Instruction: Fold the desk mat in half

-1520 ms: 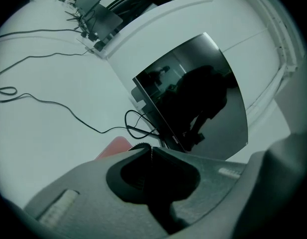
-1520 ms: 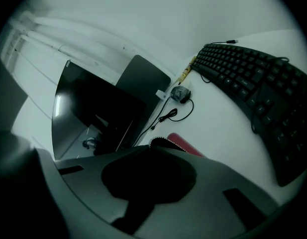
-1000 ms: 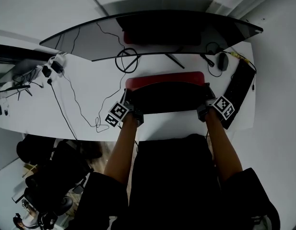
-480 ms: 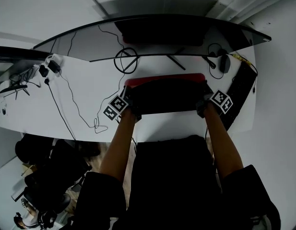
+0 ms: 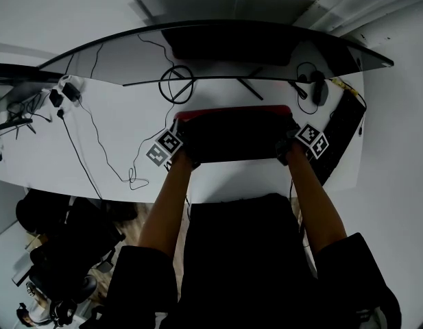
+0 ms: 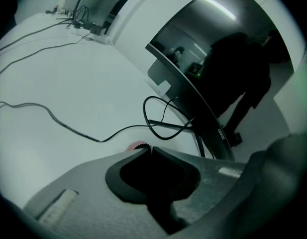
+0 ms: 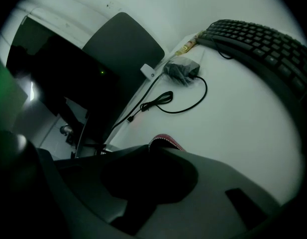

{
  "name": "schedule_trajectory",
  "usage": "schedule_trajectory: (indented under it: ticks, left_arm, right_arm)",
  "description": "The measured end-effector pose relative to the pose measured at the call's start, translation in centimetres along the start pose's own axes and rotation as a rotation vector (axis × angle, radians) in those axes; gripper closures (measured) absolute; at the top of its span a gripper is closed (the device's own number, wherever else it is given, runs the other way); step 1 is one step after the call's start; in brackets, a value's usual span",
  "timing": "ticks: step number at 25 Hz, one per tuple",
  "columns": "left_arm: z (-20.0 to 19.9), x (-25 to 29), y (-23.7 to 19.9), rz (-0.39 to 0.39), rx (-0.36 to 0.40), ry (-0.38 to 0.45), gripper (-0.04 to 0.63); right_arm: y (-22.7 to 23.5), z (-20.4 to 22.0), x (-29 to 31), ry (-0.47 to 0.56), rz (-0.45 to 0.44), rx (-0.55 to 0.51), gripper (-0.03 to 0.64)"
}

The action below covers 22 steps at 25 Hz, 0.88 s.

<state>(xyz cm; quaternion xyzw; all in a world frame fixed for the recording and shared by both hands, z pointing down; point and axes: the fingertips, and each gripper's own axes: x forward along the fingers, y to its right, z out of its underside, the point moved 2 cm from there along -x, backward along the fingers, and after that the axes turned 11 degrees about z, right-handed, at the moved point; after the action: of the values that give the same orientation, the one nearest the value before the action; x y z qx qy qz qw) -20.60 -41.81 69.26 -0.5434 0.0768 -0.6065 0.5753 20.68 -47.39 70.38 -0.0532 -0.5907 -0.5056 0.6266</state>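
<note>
Risk now is a skewed fold: desk mat (image 5: 235, 139) lies doubled on the desk (image 5: 115, 142), left gripper (image 6: 147, 151) pinching one corner, right gripper (image 7: 154, 146) just easing its jaws around the other, so uneven release could shift the edges.

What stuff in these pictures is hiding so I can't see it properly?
- Head view: the desk mat has its lower half under the folded-over black half, so only a red strip shows.
- Left gripper view: the left gripper itself covers all but a red corner of the mat.
- Right gripper view: the keyboard is cut off by the picture's round edge.
- Right gripper view: a yellowish thing beyond the keyboard is too small to name.
</note>
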Motion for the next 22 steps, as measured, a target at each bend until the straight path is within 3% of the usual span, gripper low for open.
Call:
schedule_trajectory:
  ticks: [7, 10, 12, 15, 16, 17, 18, 22]
  left_arm:
    - [0.1, 0.6, -0.3, 0.015, -0.026, -0.008, 0.540]
    - [0.0, 0.7, -0.1, 0.054, -0.040, -0.017, 0.531]
    - [-0.1, 0.6, 0.2, 0.072, -0.039, -0.014, 0.526]
    - [-0.2, 0.4, 0.6, 0.100, -0.032, -0.010, 0.512]
    - [-0.3, 0.4, 0.9, 0.121, -0.028, -0.007, 0.491]
    - [-0.4, 0.4, 1.4, 0.144, -0.020, -0.006, 0.405]
    - [-0.4, 0.3, 1.9, 0.164, -0.007, -0.007, 0.379]
    - [-0.6, -0.3, 3.0, 0.195, 0.065, -0.029, 0.371]
  right_arm:
    - [0.0, -0.1, 0.7, -0.010, -0.034, 0.031, 0.572]
    - [-0.4, -0.1, 0.6, -0.004, -0.077, 0.035, 0.546]
    - [-1.0, -0.1, 0.4, 0.000, -0.113, 0.022, 0.493]
    - [-2.0, 0.0, 0.1, 0.003, -0.149, -0.016, 0.488]
    - [-2.3, 0.1, 0.0, 0.004, -0.156, -0.027, 0.488]
    - [-2.5, 0.1, -0.2, 0.004, -0.161, -0.036, 0.488]
    - [-2.7, 0.2, -0.5, 0.003, -0.167, -0.043, 0.488]
    - [-3.2, 0.4, -1.4, -0.009, -0.192, -0.064, 0.471]
